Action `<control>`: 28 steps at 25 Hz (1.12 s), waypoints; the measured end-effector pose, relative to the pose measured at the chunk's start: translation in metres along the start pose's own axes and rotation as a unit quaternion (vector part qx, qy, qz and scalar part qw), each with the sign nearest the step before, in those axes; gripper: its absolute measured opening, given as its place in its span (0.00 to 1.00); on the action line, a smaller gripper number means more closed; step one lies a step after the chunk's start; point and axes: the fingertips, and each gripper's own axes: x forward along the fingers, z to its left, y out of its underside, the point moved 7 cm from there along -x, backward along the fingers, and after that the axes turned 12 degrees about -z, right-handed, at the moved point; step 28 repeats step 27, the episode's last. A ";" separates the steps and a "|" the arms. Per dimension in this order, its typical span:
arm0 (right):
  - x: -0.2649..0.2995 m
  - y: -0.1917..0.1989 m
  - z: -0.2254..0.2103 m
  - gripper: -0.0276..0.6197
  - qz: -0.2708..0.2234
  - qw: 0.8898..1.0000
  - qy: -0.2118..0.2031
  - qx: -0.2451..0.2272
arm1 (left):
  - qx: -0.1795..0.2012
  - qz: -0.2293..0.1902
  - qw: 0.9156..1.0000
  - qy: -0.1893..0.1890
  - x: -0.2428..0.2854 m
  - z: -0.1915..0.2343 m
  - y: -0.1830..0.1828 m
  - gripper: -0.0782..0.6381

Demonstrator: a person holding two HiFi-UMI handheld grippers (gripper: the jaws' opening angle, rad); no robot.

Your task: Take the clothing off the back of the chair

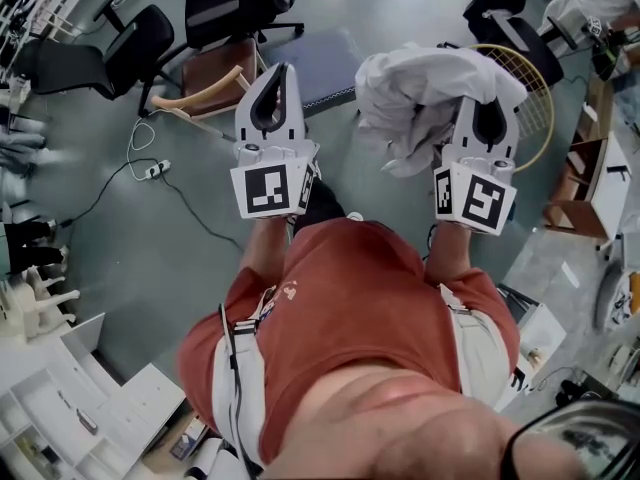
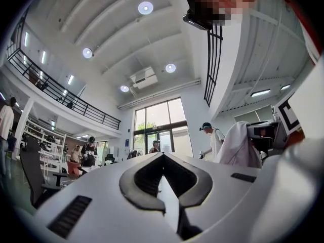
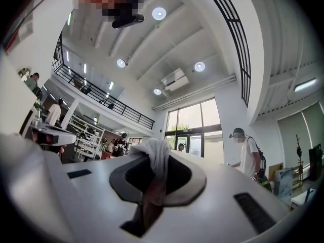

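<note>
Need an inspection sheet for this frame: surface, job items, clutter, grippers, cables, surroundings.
Surface: grey floor; no table seen.
Job's things: white clothing bunched, held up clear of the chairs.
Clutter: yellow netted hoop behind the clothing.
Grippers: left gripper shut, empty; right gripper shut on clothing.
Cables: black cable and power strip on floor.
Surroundings: black chairs, brown chair, shelves, people beyond.

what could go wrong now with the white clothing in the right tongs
The white garment is pinched by one fold in the right tongs alone, so it could slip out. Most of it hangs bunched and loose to one side and might drag or snag. The left tongs are shut and empty, giving no backup.
</note>
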 end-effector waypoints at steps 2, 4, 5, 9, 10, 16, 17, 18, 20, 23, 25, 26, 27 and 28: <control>0.001 0.003 0.000 0.11 0.005 1.000 -0.002 0.001 | 0.001 0.001 1.000 0.002 0.001 0.000 0.002 0.13; 0.001 0.006 -0.001 0.11 0.010 1.000 -0.002 0.003 | -0.001 0.004 1.000 0.005 0.003 -0.002 0.005 0.13; 0.001 0.008 -0.001 0.11 0.012 1.000 -0.001 0.003 | -0.003 0.006 1.000 0.006 0.004 -0.003 0.006 0.13; 0.001 0.009 -0.001 0.11 0.015 1.000 -0.001 0.000 | -0.008 0.010 1.000 0.007 0.005 -0.005 0.009 0.13; 0.001 0.009 -0.001 0.11 0.016 1.000 -0.001 -0.001 | -0.008 0.009 1.000 0.008 0.006 -0.005 0.009 0.13; -0.003 0.013 -0.012 0.11 0.024 1.000 0.009 -0.001 | -0.012 0.004 1.000 0.014 0.009 -0.014 0.006 0.13; -0.004 0.014 -0.014 0.11 0.028 1.000 0.010 -0.002 | -0.012 0.004 1.000 0.015 0.009 -0.015 0.005 0.13; -0.004 0.015 -0.015 0.11 0.030 0.999 0.011 -0.003 | -0.011 0.004 1.000 0.017 0.010 -0.017 0.006 0.13; -0.004 0.016 -0.015 0.11 0.030 0.999 0.009 -0.003 | -0.011 0.005 1.000 0.017 0.010 -0.017 0.006 0.13; -0.003 0.016 -0.014 0.11 0.031 1.000 0.004 -0.004 | -0.012 0.004 1.000 0.013 0.011 -0.015 0.007 0.13; -0.004 0.017 -0.013 0.11 0.030 1.000 0.003 -0.004 | -0.012 0.004 1.000 0.012 0.010 -0.015 0.008 0.13; -0.005 0.017 -0.013 0.11 0.028 1.000 0.003 -0.003 | -0.012 0.004 1.000 0.012 0.010 -0.014 0.008 0.13; -0.006 0.017 -0.012 0.11 0.026 1.000 0.003 -0.001 | -0.012 0.004 1.000 0.012 0.010 -0.014 0.008 0.13; -0.006 0.017 -0.012 0.11 0.026 1.000 0.003 -0.001 | -0.012 0.004 1.000 0.012 0.010 -0.014 0.008 0.13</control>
